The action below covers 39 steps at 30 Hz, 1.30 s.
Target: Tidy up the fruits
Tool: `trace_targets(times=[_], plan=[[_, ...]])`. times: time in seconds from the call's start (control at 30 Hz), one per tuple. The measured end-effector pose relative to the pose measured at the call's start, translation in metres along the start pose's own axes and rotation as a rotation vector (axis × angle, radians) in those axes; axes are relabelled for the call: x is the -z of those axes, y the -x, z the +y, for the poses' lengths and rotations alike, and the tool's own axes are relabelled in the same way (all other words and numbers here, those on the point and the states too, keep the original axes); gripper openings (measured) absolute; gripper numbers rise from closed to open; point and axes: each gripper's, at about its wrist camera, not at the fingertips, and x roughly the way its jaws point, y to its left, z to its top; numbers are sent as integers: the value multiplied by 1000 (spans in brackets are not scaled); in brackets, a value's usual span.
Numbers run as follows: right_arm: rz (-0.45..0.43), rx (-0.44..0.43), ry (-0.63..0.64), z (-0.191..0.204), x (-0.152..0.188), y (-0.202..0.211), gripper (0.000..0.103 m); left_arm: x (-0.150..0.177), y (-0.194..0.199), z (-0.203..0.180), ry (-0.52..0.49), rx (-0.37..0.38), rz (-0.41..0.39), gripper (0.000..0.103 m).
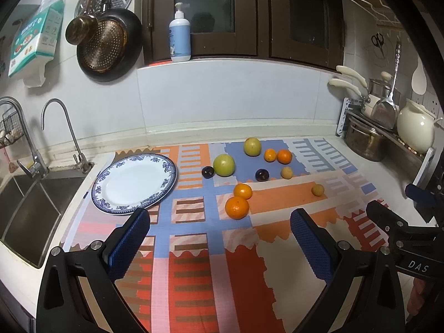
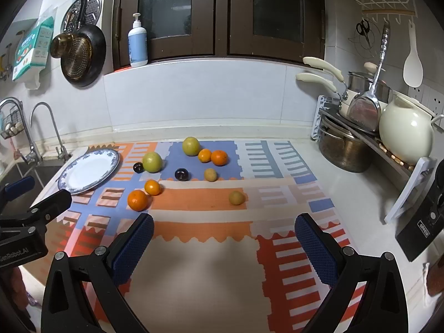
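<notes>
Several fruits lie loose on a patterned mat (image 1: 194, 277) (image 2: 199, 263): oranges such as the nearest one (image 1: 236, 207) (image 2: 137, 200), two green apples (image 1: 224, 164) (image 2: 152, 161), two dark plums (image 1: 207, 171) (image 2: 181, 173) and small yellow fruits (image 1: 317, 189) (image 2: 236, 197). An empty blue-rimmed white plate (image 1: 111, 205) (image 2: 112, 155) sits at the mat's left. My left gripper (image 1: 220, 223) is open and empty, short of the nearest orange. My right gripper (image 2: 224, 229) is open and empty, short of the fruits.
A sink (image 1: 30, 205) with two taps (image 1: 58, 108) lies left of the plate. A rack with pots (image 2: 344, 147), a cream jar (image 2: 405, 133) and a ladle stands at the right. A dark box (image 2: 421, 222) sits near the right edge. A soap bottle (image 1: 179, 34) stands on the sill.
</notes>
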Motion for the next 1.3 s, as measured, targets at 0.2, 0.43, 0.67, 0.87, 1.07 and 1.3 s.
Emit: trace_targets(times=[0.2,0.43,0.67,0.87,1.07,1.3], plan=[[-2,-1,-1,-1,0,0,102,0,-1,1,0,1,-1,103],[-4,2,-3,-2,0,0,102,0,0,0,1,2,-4,103],[-5,1,-1,-1,-1,0,102,0,0,-1,0,1,-4,103],[-4,0,0,0,-1,0,102,0,0,-1,1,1,-4,103],[-2,-4,3,1,-2,0,102,0,0,-1,1,2,-4,103],[-2,-3,3,2,-2,0,102,-2,-1,-2,-1,4,-2,103]])
